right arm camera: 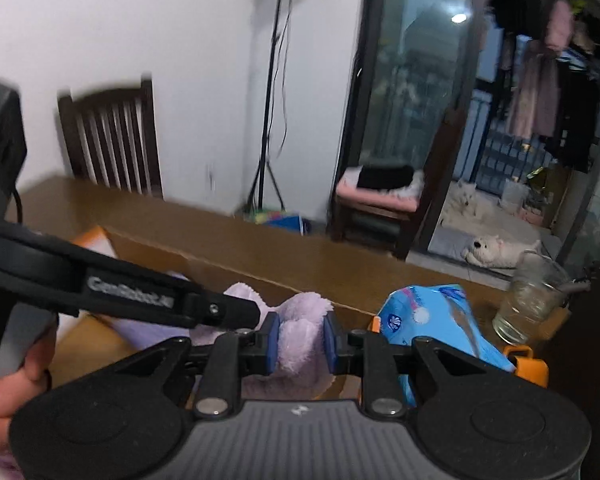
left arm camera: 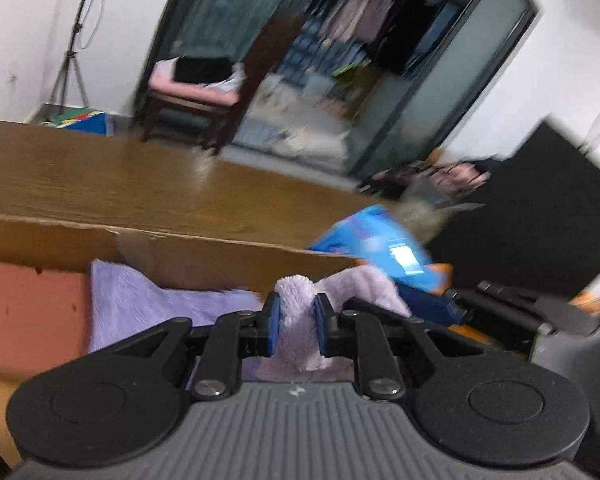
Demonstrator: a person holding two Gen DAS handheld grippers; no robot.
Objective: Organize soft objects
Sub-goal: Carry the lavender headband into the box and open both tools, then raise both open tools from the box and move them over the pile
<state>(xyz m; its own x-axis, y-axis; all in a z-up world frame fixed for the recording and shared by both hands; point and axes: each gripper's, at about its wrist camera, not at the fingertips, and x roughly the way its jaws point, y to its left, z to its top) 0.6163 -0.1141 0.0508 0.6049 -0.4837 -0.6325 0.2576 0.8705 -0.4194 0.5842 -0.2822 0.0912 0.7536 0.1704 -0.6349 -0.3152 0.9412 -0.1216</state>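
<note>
A fluffy lilac towel (left arm camera: 296, 320) is pinched between the blue pads of my left gripper (left arm camera: 296, 320), just above the near side of an open cardboard box (left arm camera: 228, 252). More lilac cloth (left arm camera: 140, 304) and a salmon-pink foam piece (left arm camera: 28, 312) lie inside the box. My right gripper (right arm camera: 302, 340) is shut on another fold of the same lilac towel (right arm camera: 300, 332). The left gripper's black body (right arm camera: 120, 284) crosses the left of the right wrist view, held by a hand (right arm camera: 16, 376). The right gripper's body (left arm camera: 540, 312) shows at the right of the left wrist view.
A blue tissue pack (right arm camera: 432, 320) lies right of the towel on the wooden table (left arm camera: 100, 184). A drinking glass (right arm camera: 532, 300) stands near the table's right edge. An orange object (right arm camera: 528, 364) sits beside the pack. A dark chair (right arm camera: 112, 136), a tripod and a stool stand beyond.
</note>
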